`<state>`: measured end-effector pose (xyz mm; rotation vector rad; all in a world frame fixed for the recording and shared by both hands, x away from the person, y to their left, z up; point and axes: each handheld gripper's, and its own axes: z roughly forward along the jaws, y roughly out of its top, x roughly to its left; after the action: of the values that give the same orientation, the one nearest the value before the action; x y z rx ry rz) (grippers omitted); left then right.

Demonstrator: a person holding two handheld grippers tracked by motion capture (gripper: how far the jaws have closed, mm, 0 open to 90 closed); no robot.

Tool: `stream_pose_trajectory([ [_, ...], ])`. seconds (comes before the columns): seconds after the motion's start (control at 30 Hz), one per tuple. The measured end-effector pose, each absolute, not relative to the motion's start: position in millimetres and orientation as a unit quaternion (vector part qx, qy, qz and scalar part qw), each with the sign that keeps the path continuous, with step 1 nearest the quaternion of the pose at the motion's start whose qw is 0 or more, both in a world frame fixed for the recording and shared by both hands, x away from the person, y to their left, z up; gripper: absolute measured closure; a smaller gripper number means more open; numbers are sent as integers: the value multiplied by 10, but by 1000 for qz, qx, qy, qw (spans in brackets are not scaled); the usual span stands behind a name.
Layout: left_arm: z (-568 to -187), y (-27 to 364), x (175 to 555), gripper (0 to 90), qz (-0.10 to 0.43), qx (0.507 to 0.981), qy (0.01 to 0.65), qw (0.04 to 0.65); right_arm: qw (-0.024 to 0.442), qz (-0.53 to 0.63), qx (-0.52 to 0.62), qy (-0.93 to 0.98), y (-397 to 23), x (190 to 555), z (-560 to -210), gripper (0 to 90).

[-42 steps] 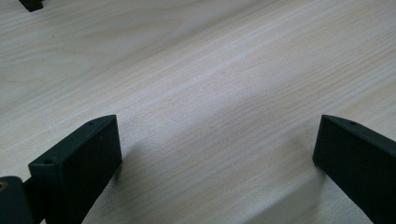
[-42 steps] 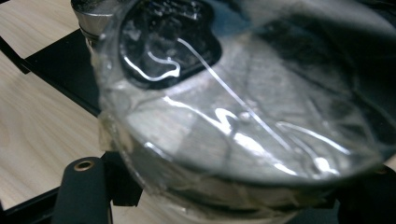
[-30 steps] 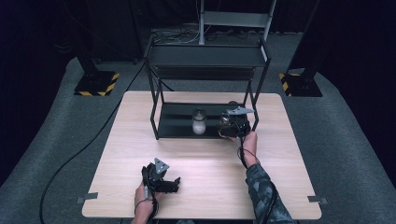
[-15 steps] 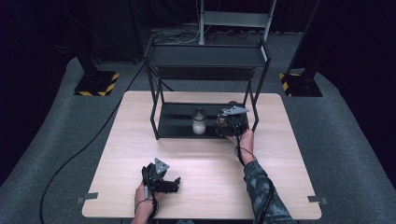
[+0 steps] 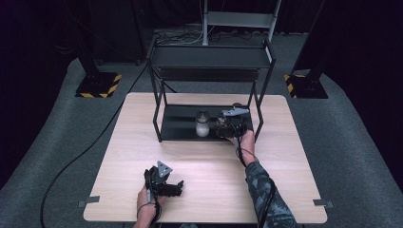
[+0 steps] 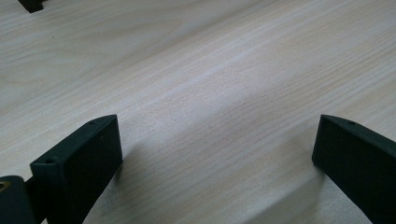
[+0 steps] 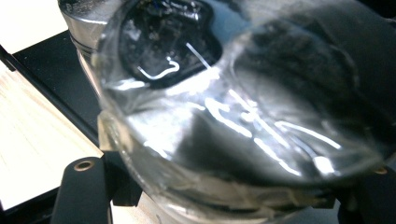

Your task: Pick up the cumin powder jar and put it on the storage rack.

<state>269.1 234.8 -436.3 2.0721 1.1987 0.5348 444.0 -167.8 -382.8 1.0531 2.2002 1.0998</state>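
Observation:
A clear glass jar (image 7: 243, 116) with a metal lid looms close and tilted in the right gripper view, and my right gripper (image 7: 224, 191) is shut on it. From above, that gripper (image 5: 224, 127) holds the jar (image 5: 220, 125) at the right end of the black rack's lower shelf (image 5: 178, 121). Just to its left, a white jar (image 5: 203, 124) stands upright on the same shelf. My left gripper (image 5: 173, 187) rests near the table's front edge. Its jaws stand wide open over bare wood, with nothing between the fingers (image 6: 79, 163).
The black two-tier rack (image 5: 209, 57) stands at the back middle of the light wooden table (image 5: 285, 156); its posts frame the lower shelf. Black stands with yellow-striped bases (image 5: 97, 85) sit on the grey floor behind. A cable (image 5: 81, 156) runs along the floor at left.
My right gripper has shifted slightly left along the lower shelf with the clear jar, closer to the white jar. The left gripper has stayed put.

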Motion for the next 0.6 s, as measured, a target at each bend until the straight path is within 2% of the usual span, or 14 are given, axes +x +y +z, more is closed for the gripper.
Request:
stream_pose_trajectory([
  [0.6, -4364, 2348, 2690, 11, 205, 795, 460, 338, 218, 402, 377, 805, -1641, 4552, -3906, 304],
])
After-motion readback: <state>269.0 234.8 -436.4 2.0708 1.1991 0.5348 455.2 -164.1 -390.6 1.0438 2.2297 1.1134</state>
